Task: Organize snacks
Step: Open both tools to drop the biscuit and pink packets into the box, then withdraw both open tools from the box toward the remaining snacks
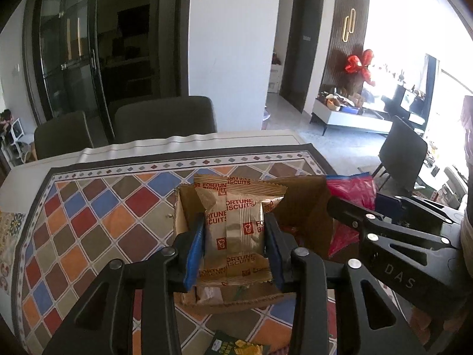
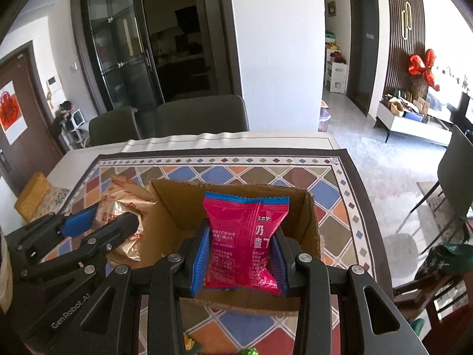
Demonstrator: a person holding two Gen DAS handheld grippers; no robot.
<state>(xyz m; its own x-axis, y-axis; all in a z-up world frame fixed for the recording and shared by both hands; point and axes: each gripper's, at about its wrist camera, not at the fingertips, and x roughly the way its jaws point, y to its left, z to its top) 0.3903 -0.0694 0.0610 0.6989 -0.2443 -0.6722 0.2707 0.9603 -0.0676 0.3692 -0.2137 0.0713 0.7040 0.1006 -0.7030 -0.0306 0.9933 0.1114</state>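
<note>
An open cardboard box (image 2: 177, 207) stands on the patterned tablecloth (image 2: 334, 195). My left gripper (image 1: 234, 222) is shut on gold Fortune Biscuits packets (image 1: 239, 207), one in front of another, held upright over the box's (image 1: 301, 204) left end. My right gripper (image 2: 241, 230) is shut on a pink snack packet (image 2: 245, 222) with a blue top seam, upright over the middle of the box. In the right wrist view the left gripper (image 2: 113, 217) and its gold packets (image 2: 124, 195) sit just left of the box. The left wrist view shows the right gripper (image 1: 357, 204) with the pink packet (image 1: 351, 186) at right.
Two dark chairs (image 1: 165, 115) stand behind the table's far edge, another chair (image 2: 455, 177) on the right. A green and yellow snack packet (image 1: 236, 346) lies near the front edge. A yellow box (image 2: 32, 195) lies at the table's left side.
</note>
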